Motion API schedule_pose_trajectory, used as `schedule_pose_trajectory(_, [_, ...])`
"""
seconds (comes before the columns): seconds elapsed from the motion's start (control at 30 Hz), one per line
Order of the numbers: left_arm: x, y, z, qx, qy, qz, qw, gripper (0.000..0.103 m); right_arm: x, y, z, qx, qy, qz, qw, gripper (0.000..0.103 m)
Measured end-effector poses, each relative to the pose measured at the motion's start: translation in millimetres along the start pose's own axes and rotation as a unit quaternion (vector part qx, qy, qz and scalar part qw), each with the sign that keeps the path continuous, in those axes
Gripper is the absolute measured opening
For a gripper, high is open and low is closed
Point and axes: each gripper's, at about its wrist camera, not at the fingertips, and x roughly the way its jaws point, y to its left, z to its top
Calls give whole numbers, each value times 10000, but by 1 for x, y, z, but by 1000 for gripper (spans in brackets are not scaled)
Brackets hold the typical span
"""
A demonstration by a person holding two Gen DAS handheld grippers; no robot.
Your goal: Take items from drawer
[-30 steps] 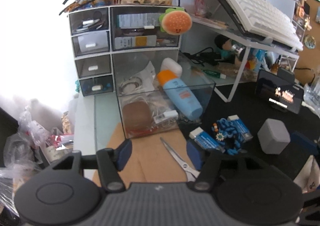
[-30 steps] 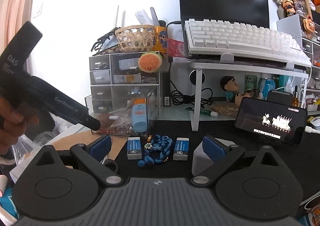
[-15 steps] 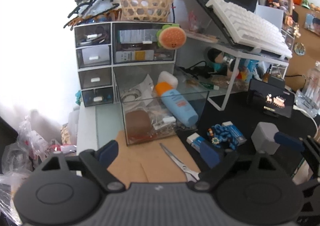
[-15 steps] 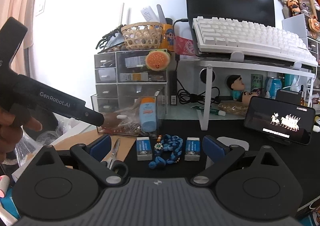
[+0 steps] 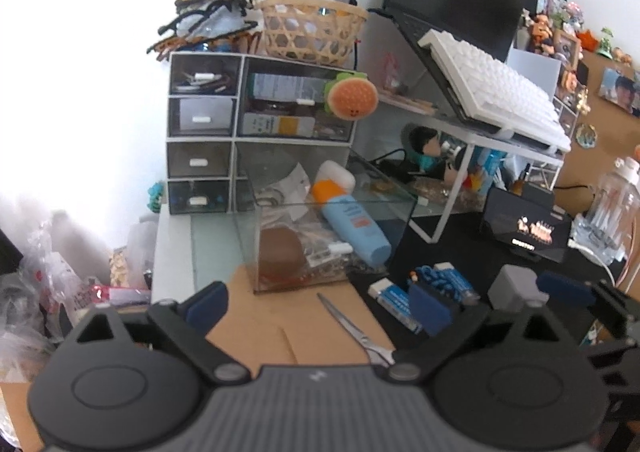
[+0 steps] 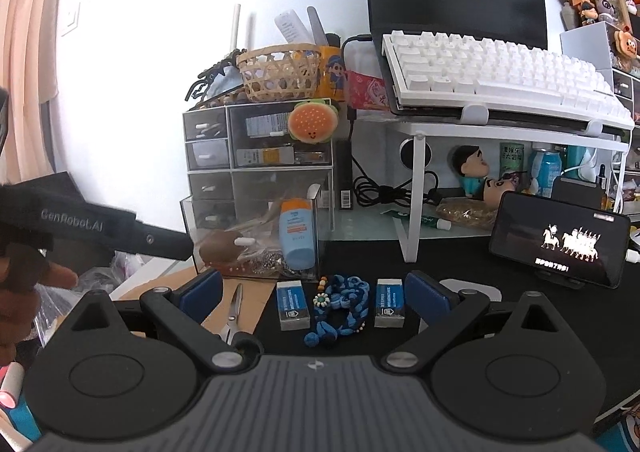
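Observation:
A clear drawer (image 5: 400,197) is pulled out of the white organizer (image 5: 240,131) and holds a blue sunscreen tube (image 5: 352,221), a brown round object (image 5: 280,254) and small clutter. It also shows in the right wrist view (image 6: 188,207) with the tube (image 6: 296,236). On the desk in front lie scissors (image 5: 356,330), two blue erasers (image 6: 293,304) (image 6: 389,302) and a blue braided cord (image 6: 340,306). My left gripper (image 5: 318,306) is open and empty, back from the drawer. My right gripper (image 6: 314,292) is open and empty above the erasers.
A white keyboard (image 6: 500,71) on a laptop stand, a lit phone (image 6: 560,240), a grey cube (image 5: 516,286) and a clear bottle (image 5: 612,207) stand to the right. A wicker basket (image 5: 312,29) tops the organizer. Plastic bags (image 5: 32,284) lie left.
My left gripper has pulled back and up from the drawer and opened wider. My right gripper has edged forward toward the erasers; both stay empty.

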Motion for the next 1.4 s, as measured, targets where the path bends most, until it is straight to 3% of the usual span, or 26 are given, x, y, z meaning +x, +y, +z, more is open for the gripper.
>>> schedule_pose_trajectory(0.17, [-10,7,-9,-95,-152,-241,9995,103,-2,5,5,42,45,59,10000,100])
schedule_pose_trajectory(0.3, [-19,0,-14,344,-199,-205,9990,103,-3,8,9,46,116,110,9999,100])
schedule_pose_trajectory(0.6, [-34,3,-15,401,-331,-392,9979,103,-5,13,17,55,275,223,9994,100])
schedule_pose_trajectory(1.4, [-38,22,-21,355,-337,-217,9986,103,-1,21,36,25,807,497,9955,100])
